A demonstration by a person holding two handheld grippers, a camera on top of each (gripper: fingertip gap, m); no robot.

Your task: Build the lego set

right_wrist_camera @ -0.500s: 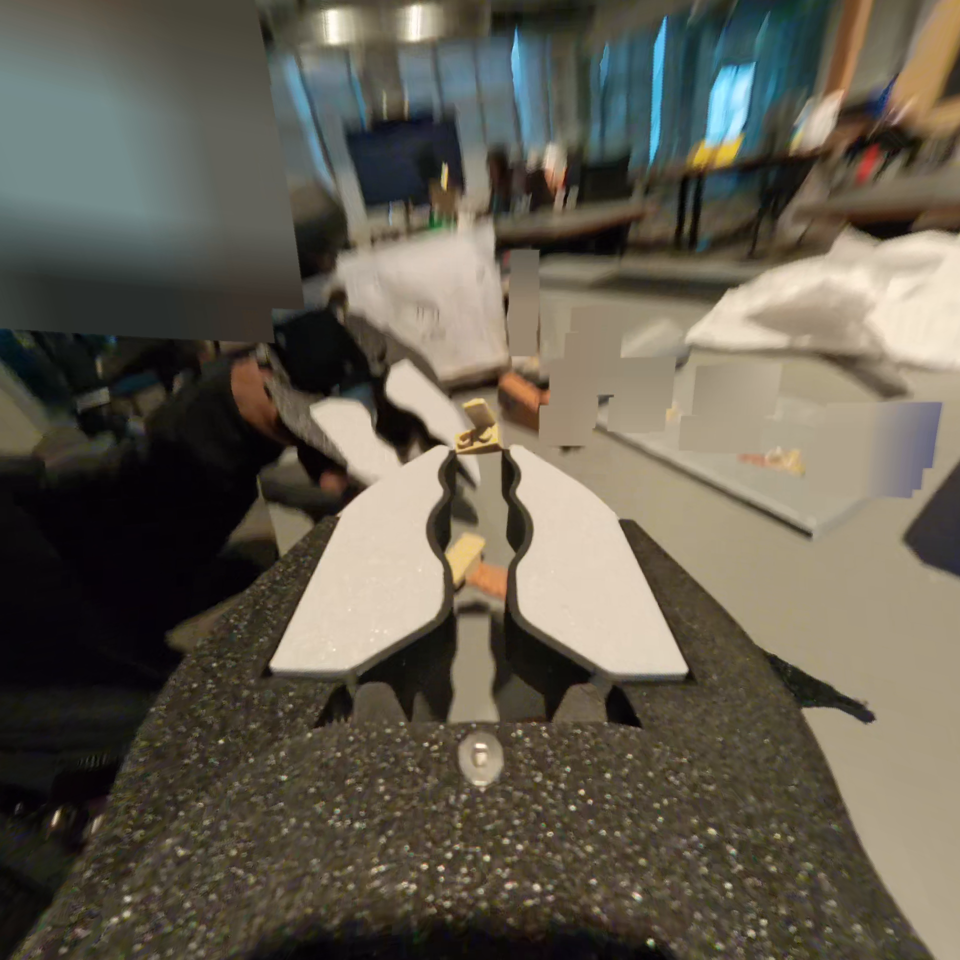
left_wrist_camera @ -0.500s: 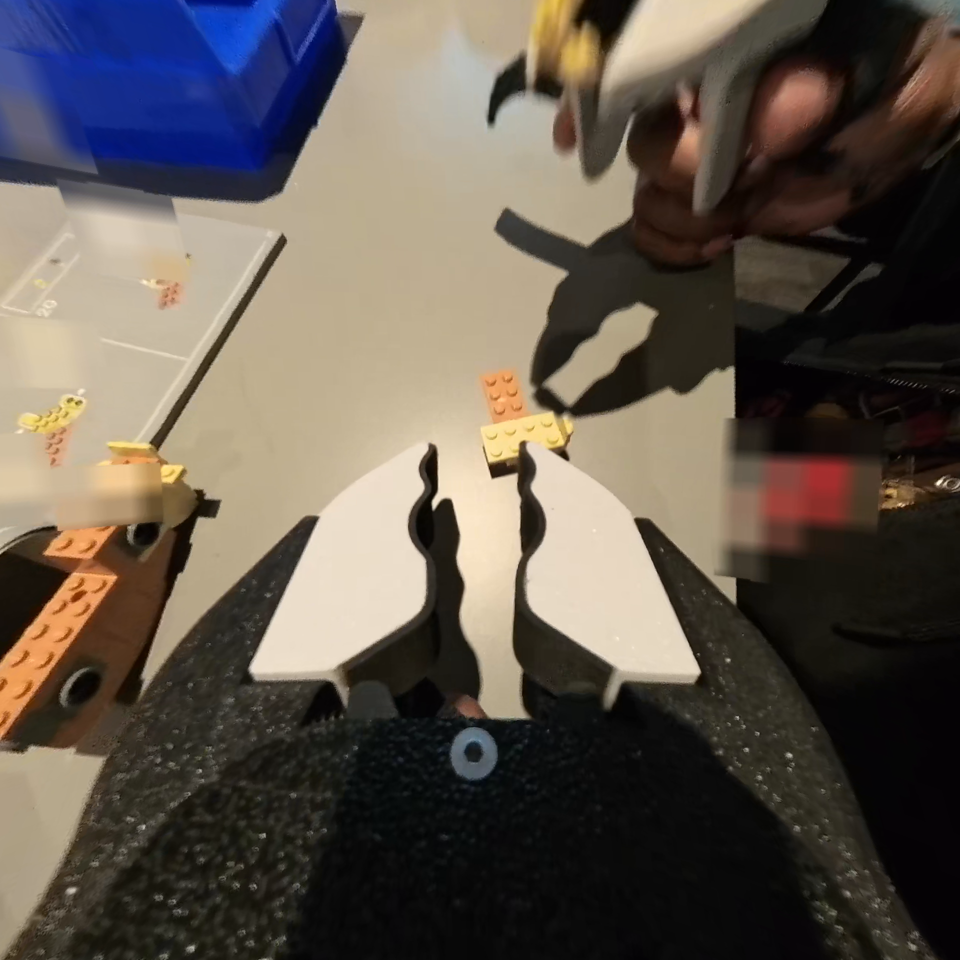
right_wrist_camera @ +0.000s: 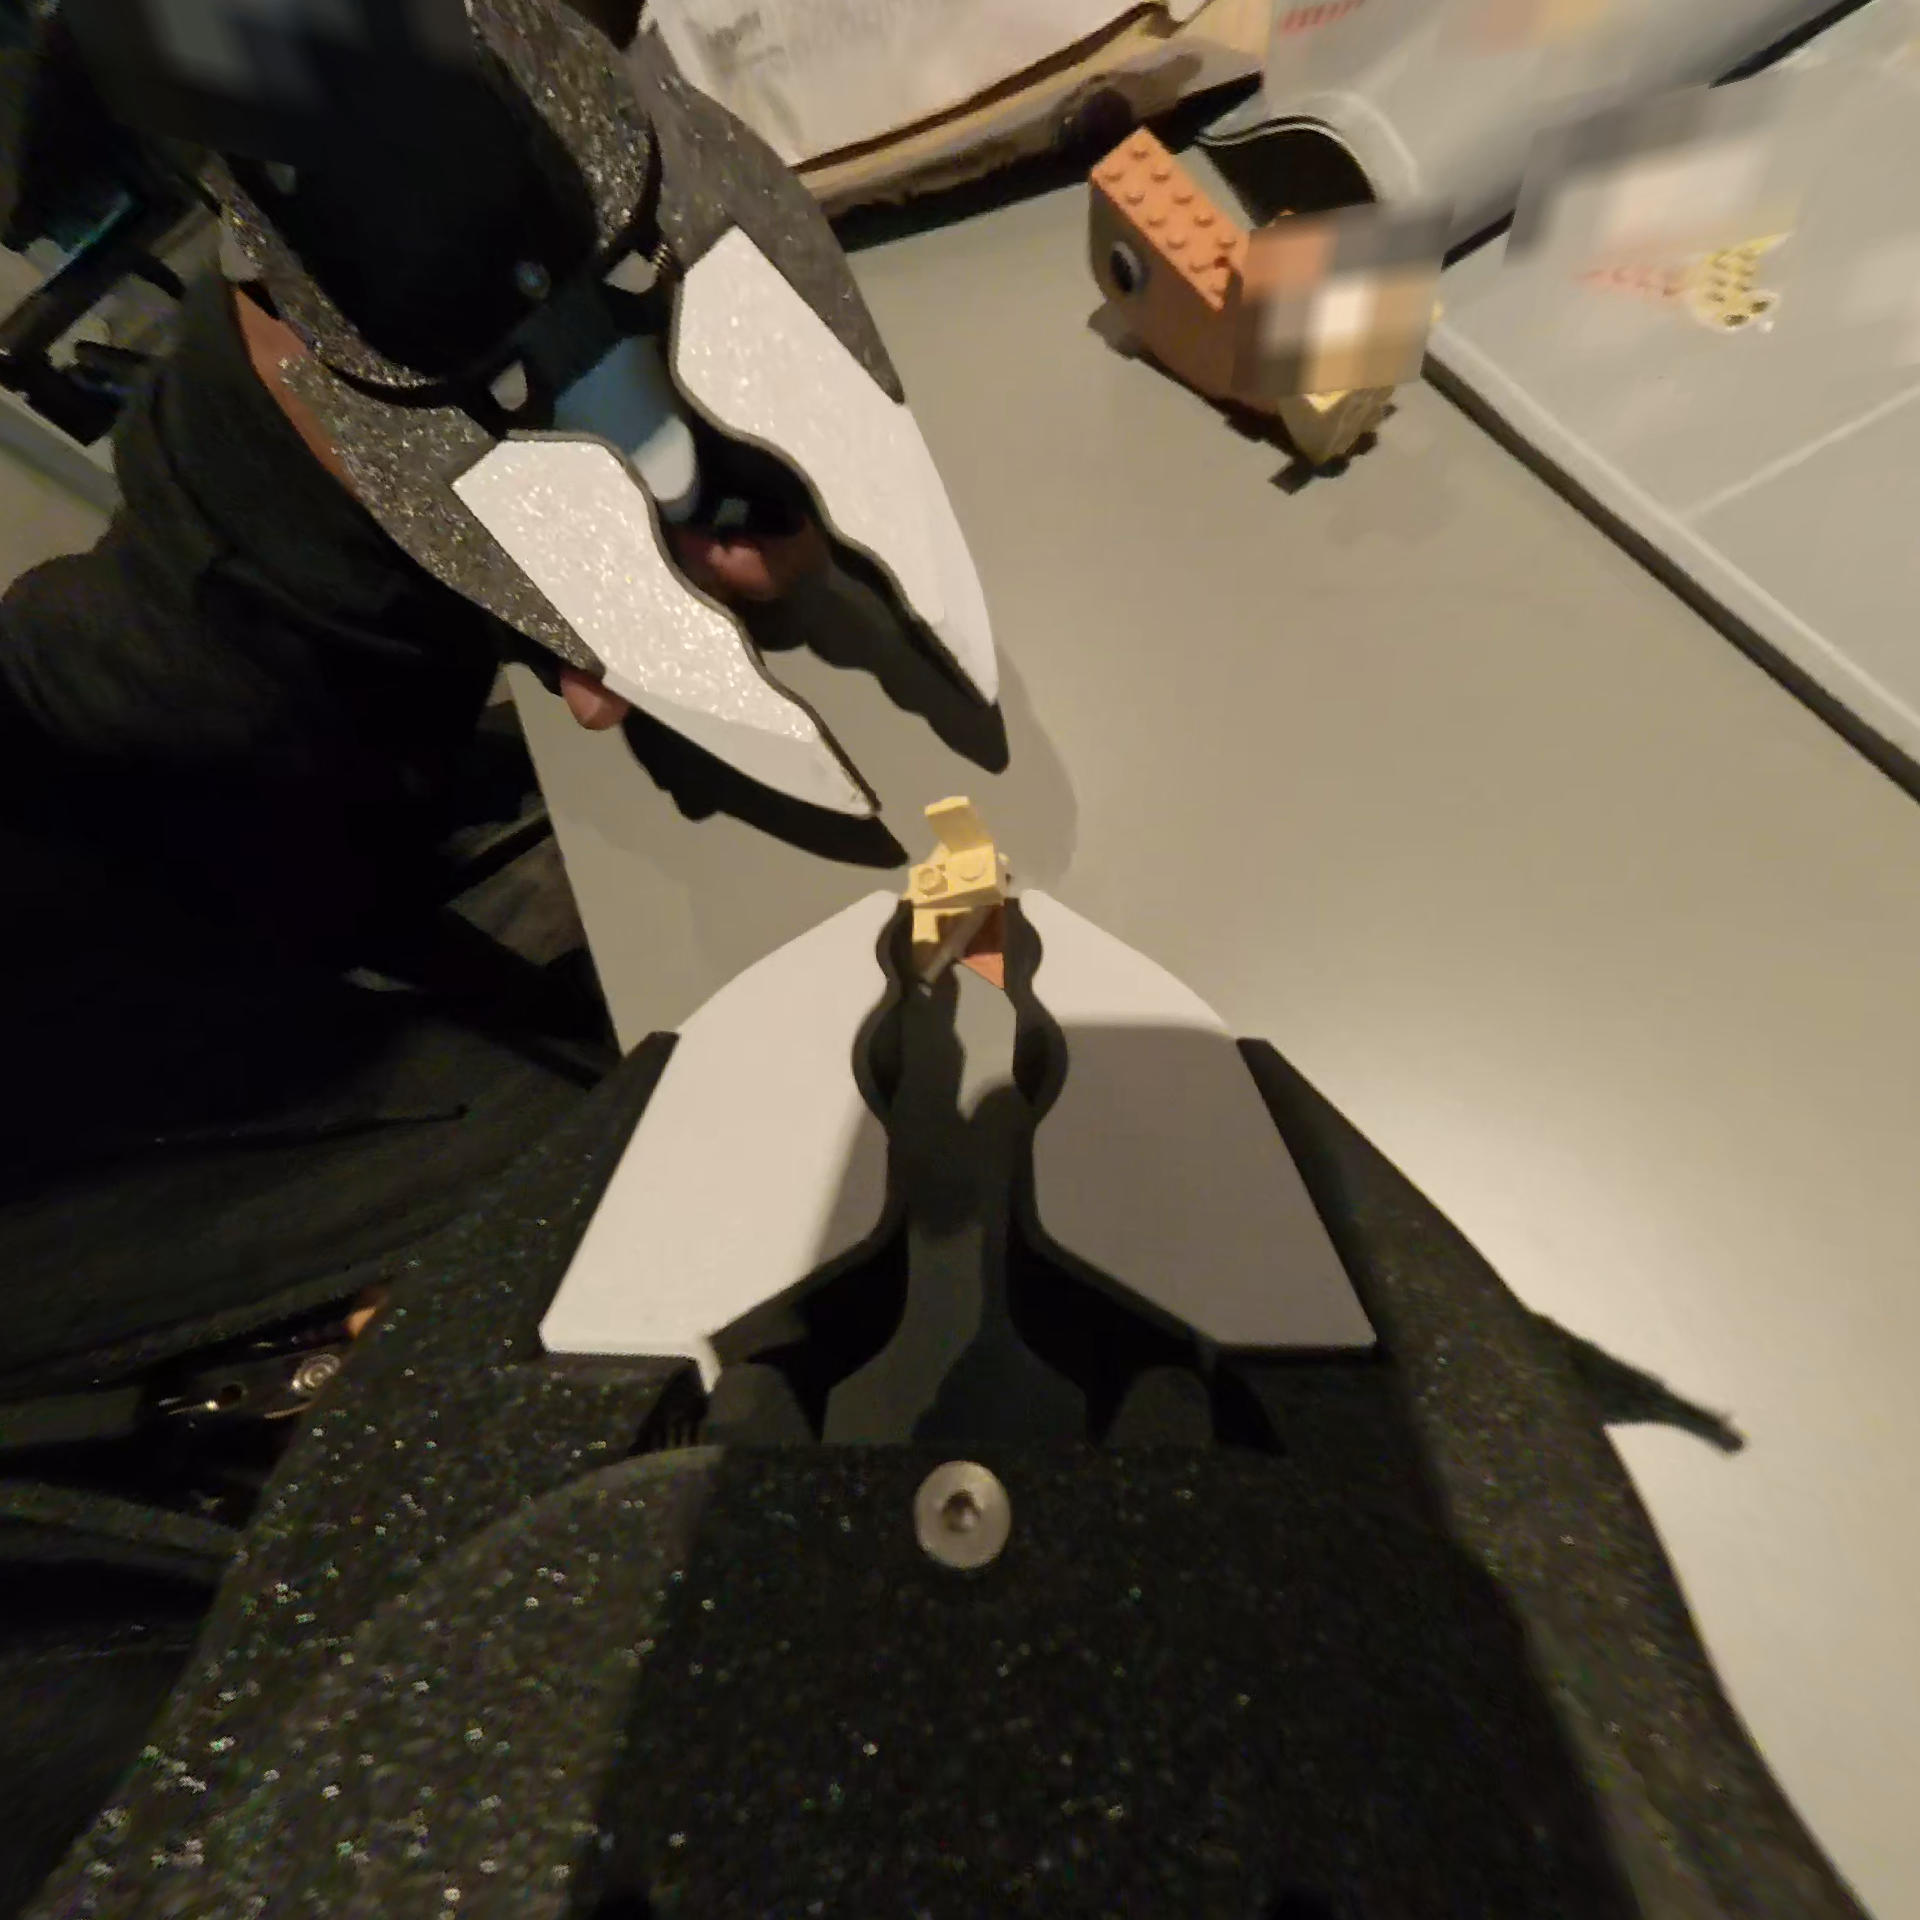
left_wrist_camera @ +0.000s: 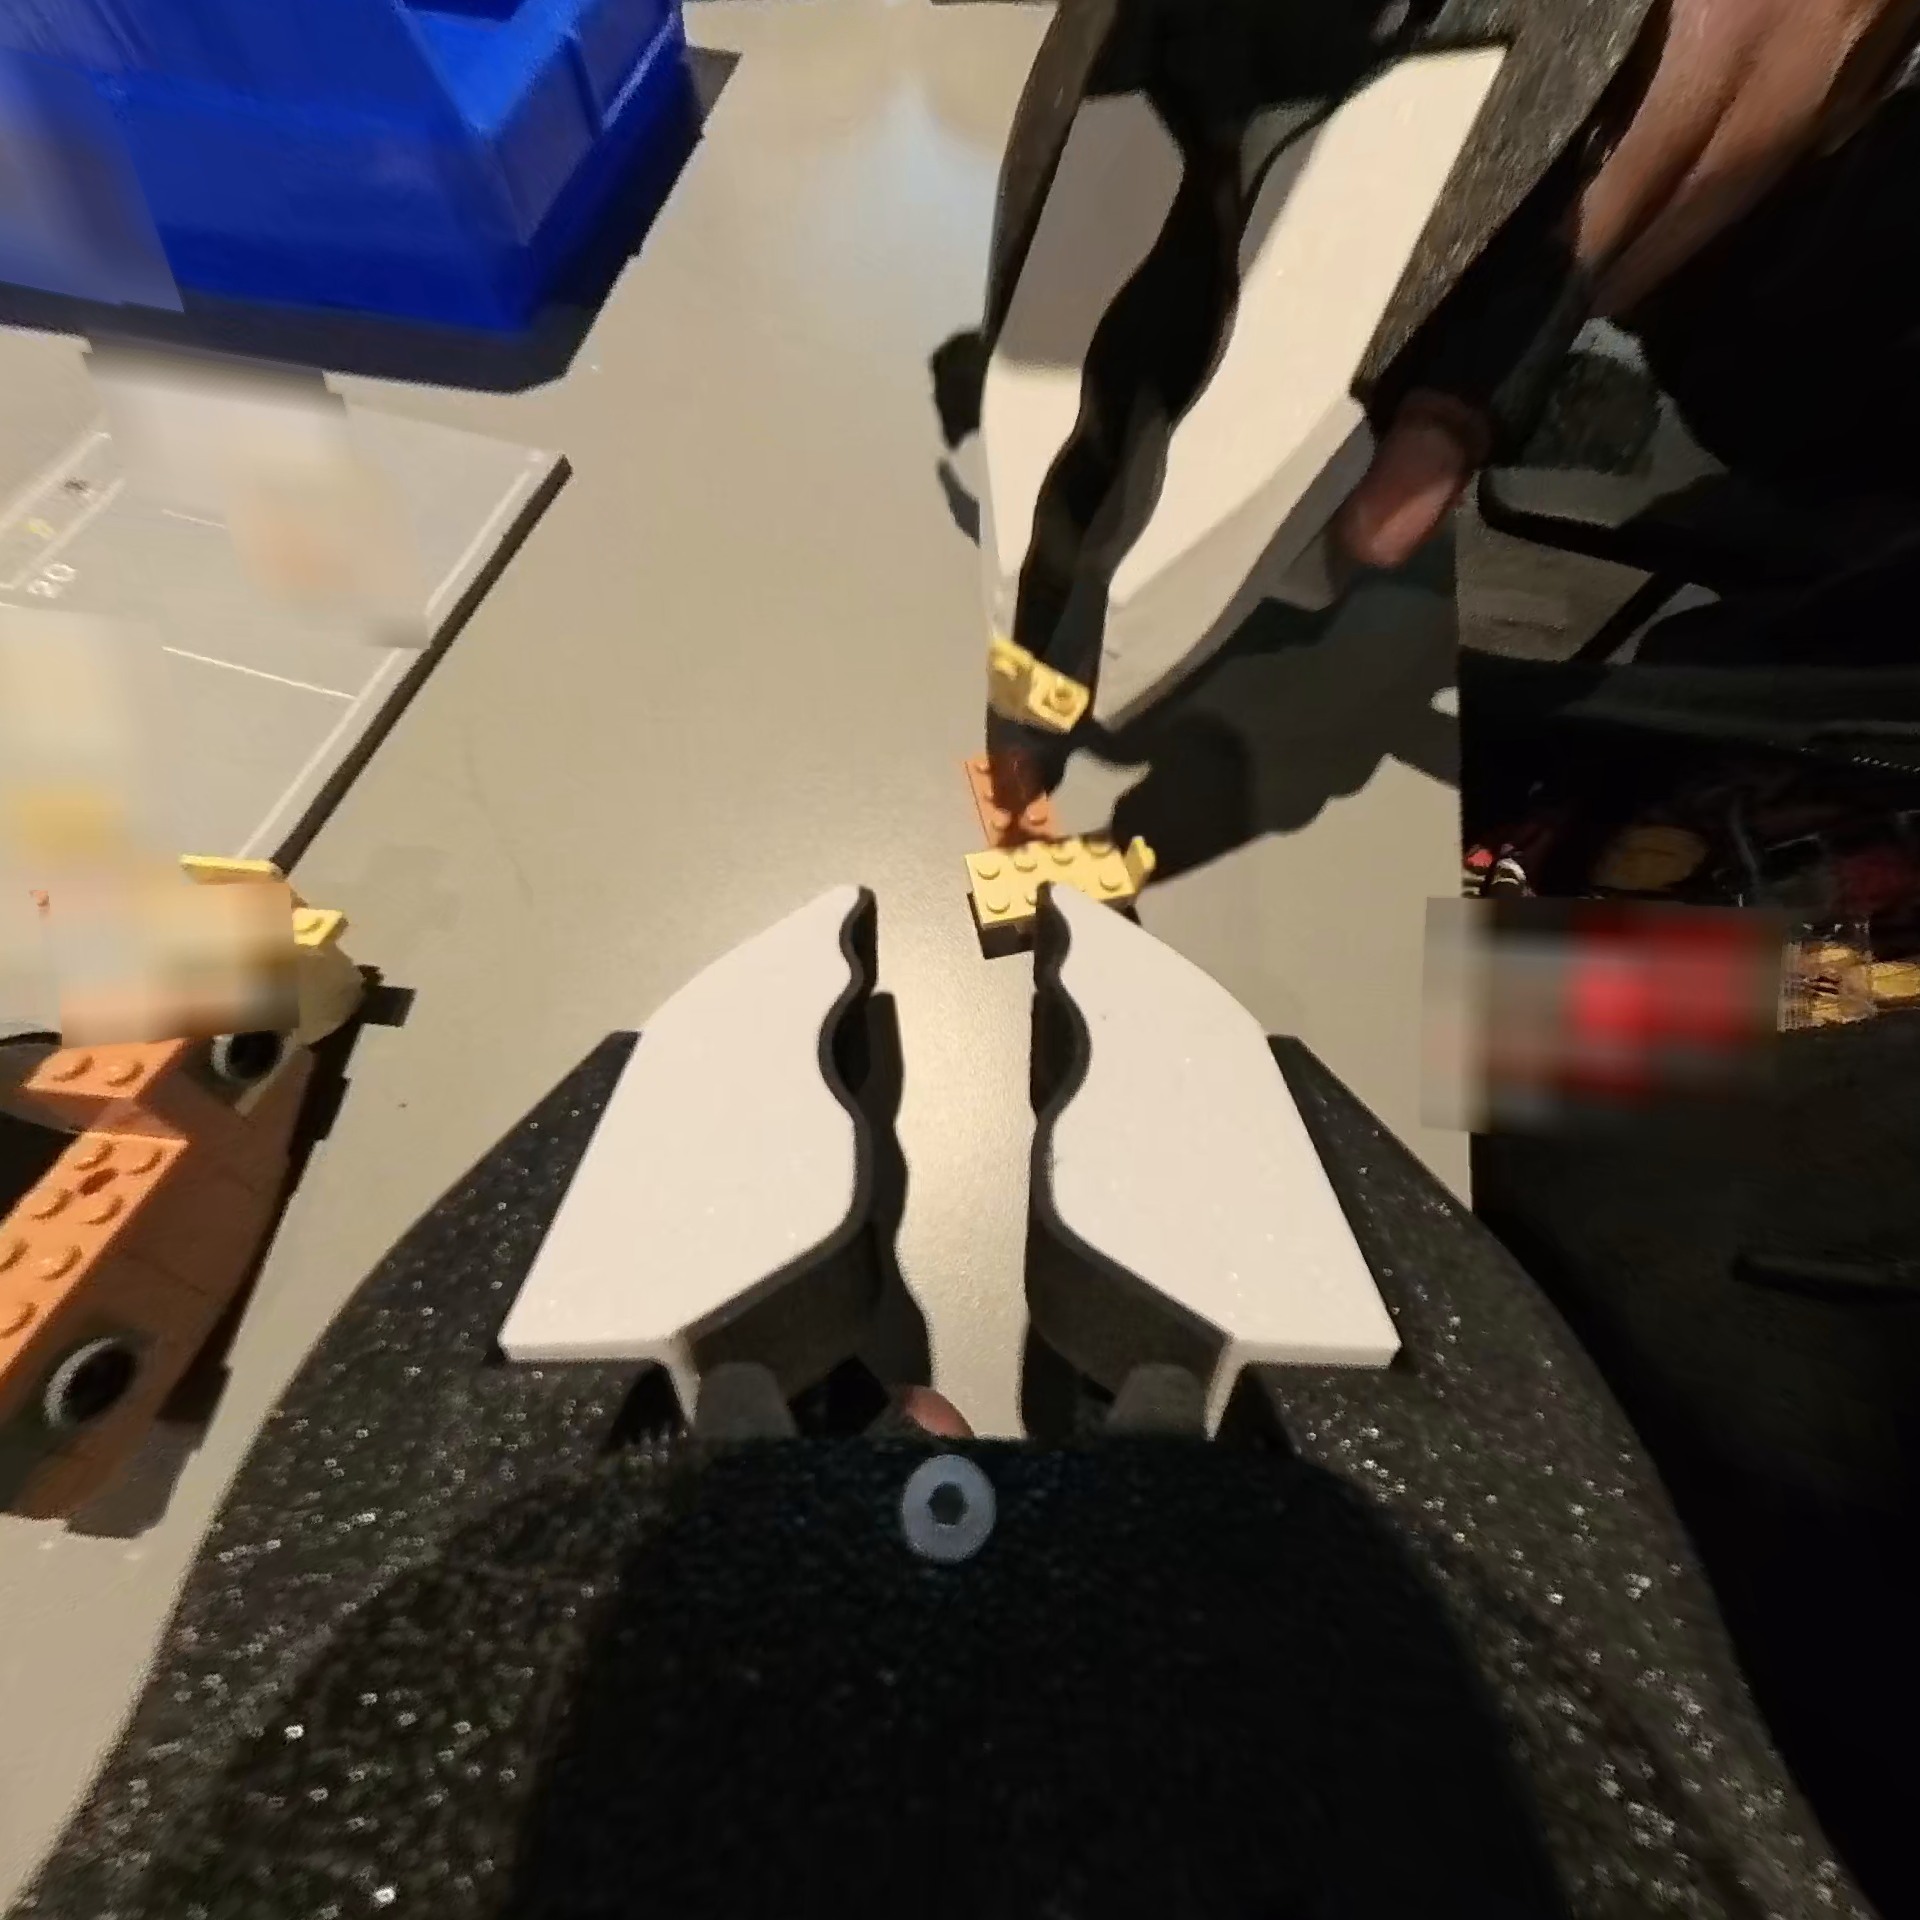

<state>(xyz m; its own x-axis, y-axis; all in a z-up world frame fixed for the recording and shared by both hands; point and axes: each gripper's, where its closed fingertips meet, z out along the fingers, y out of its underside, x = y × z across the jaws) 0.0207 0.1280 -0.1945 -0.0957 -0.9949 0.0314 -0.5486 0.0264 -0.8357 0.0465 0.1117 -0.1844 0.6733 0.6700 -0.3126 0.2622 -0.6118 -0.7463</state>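
Grey matte worktop [left_wrist_camera: 644, 644]. Right tool [left_wrist_camera: 1039, 691] pinches small yellow plastic bracket piece [right_wrist_camera: 956, 875]; left tool [left_wrist_camera: 951, 914] released, empty. Lower bracket squarely over yellow-orange studded plate assembly [left_wrist_camera: 1044, 868], align studs, press straight.

The orange build [left_wrist_camera: 94, 1195] is cut by the left edge, its upper part blurred; the blue bin [left_wrist_camera: 343, 156] is cut at the top.

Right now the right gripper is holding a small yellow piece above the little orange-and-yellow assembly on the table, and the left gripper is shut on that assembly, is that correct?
Not quite: the left gripper is open, its jaws apart and holding nothing, with the orange-and-yellow assembly just beyond them, as the left wrist view shows. The right gripper does hold the small yellow piece above it.
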